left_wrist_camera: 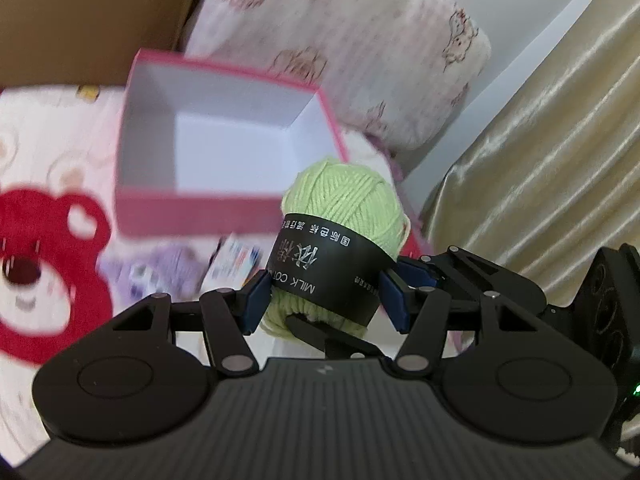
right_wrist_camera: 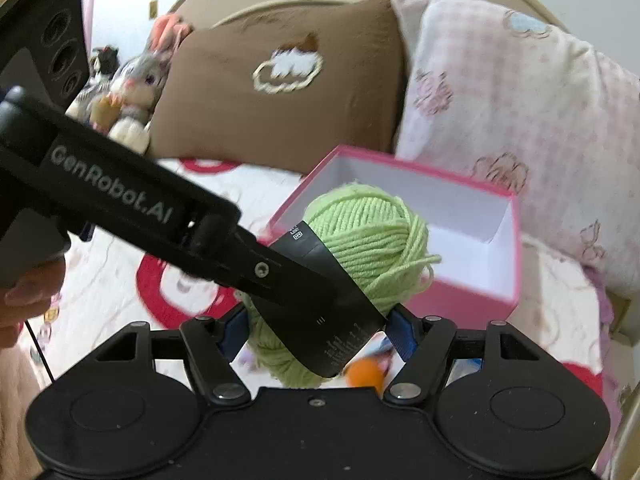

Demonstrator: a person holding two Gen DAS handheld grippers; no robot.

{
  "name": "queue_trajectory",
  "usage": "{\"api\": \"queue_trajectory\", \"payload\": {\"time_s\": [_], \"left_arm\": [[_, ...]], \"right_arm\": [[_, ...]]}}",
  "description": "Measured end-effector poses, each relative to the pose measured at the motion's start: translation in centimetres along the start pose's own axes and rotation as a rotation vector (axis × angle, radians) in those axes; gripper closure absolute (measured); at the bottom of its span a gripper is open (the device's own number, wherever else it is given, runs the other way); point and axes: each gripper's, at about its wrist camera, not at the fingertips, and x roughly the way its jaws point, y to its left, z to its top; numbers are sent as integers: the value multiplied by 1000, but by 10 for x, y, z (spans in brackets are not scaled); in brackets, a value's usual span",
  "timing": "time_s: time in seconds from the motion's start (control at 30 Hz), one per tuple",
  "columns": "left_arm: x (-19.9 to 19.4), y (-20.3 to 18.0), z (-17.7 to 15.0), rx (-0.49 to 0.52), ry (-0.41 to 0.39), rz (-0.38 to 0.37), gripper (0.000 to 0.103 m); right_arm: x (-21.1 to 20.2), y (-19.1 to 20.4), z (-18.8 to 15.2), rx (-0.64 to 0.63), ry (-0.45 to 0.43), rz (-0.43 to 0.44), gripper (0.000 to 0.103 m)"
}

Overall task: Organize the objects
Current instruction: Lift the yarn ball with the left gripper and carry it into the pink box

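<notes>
I have the green yarn ball (left_wrist_camera: 344, 216) pinched from both sides — my left gripper (left_wrist_camera: 326, 300) and right gripper (right_wrist_camera: 316, 336) each stand about half open, pads pressed on its black band. It hangs above the bedspread (left_wrist_camera: 48, 152), just before the open pink box (left_wrist_camera: 224, 152).

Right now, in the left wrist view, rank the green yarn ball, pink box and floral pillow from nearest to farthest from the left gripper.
1. green yarn ball: between the fingers of the left gripper, gripped at its black label.
2. pink box: open, just beyond, up-left.
3. floral pillow: behind the box, farthest.
</notes>
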Motion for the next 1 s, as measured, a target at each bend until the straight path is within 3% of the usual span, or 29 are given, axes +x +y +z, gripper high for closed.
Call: {"api": "queue_trajectory", "payload": {"time_s": [0.2, 0.43, 0.53, 0.63, 1.0], "left_arm": [[33, -9, 60, -32, -8, 8, 45], [97, 16, 105, -110, 7, 77, 45], [127, 37, 117, -208, 13, 60, 46], [154, 51, 124, -244, 19, 53, 45], [203, 95, 127, -353, 36, 13, 45]], "right_arm": [[25, -48, 40, -3, 21, -5, 29], [92, -95, 64, 36, 104, 44, 29], [123, -113, 66, 59, 147, 56, 29], [146, -126, 65, 87, 184, 39, 29], [204, -127, 63, -49, 292, -47, 29]]}}
